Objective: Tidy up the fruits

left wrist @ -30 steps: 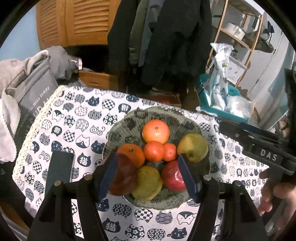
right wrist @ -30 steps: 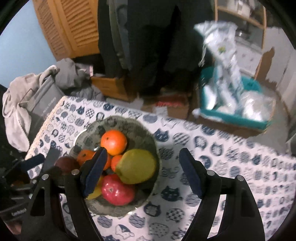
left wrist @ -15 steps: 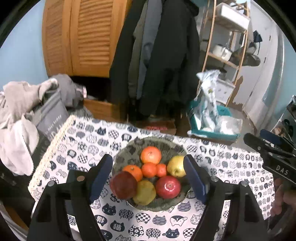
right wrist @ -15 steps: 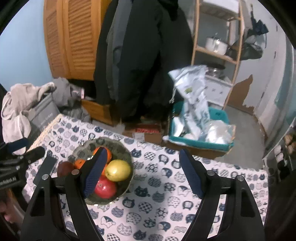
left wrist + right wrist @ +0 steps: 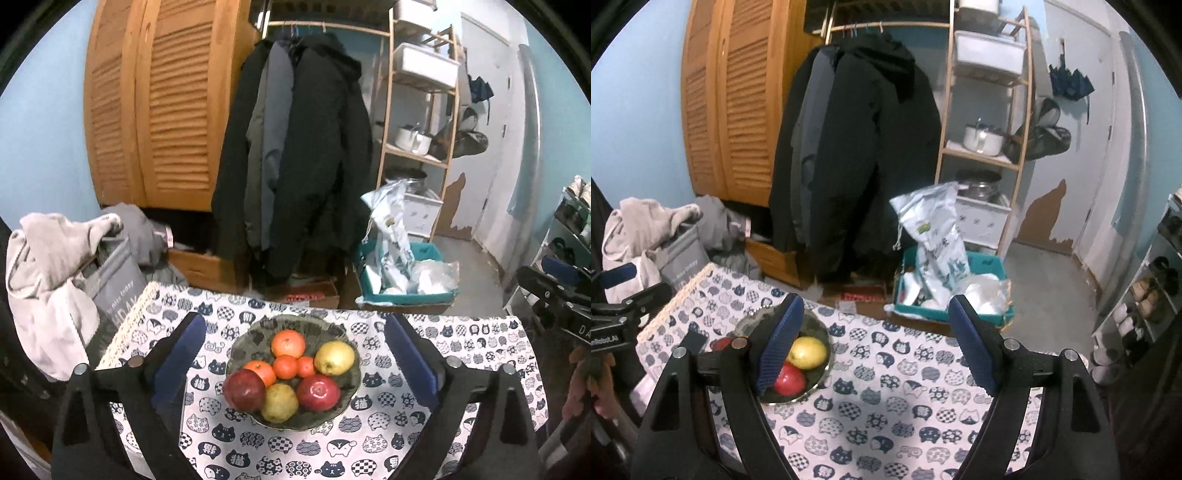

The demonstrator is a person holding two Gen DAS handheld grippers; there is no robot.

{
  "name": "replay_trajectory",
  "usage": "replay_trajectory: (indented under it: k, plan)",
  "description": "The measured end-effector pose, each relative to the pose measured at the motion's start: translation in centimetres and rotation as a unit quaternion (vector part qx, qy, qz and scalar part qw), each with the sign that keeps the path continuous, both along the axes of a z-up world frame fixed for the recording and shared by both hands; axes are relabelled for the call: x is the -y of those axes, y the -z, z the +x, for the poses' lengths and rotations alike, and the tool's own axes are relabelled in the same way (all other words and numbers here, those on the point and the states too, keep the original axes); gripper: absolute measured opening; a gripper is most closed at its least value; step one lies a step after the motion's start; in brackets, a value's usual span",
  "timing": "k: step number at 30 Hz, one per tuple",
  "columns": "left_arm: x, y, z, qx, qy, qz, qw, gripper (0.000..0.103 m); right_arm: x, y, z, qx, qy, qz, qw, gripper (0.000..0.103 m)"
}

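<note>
While both grippers hang above the table, we see fruit piled in the bowl [image 5: 240, 345].
Left gripper [image 5: 293, 360] jaws apart, empty; right gripper [image 5: 875, 345] likewise.

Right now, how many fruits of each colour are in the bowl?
Counted in the left wrist view, all in the bowl:
Orange: 4
Red: 2
Yellow-green: 2
Total: 8
</note>
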State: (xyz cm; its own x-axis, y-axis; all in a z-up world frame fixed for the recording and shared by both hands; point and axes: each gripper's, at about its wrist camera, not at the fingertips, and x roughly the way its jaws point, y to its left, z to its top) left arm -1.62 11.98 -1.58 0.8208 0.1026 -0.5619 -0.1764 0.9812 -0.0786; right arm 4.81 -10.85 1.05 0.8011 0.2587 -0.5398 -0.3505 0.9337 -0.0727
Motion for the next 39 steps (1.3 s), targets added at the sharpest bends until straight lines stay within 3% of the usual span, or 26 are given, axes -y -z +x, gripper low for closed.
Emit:
replay_trajectory:
  k: [14,26,39]
  plan:
    - [1.7,-2.8,-1.8,0.038,-0.005,0.006,0.9992,0.102,4.4,-1.4,-2.6,0.044,0.026,0.013,0.999,0.08]
    - [3.9,-3.0,-1.5,0.043,0.005,0.032,0.9986,0.102,6.1,-0.5,-2.1,0.04,0.047,0.015,0.998,0.08]
    - [3.8,-3.0,-1.3,0.034,0.004,0.027,0.9991,0.102,6.1,-0.2,-2.3,0.036,0.046,0.013,0.998,0.08]
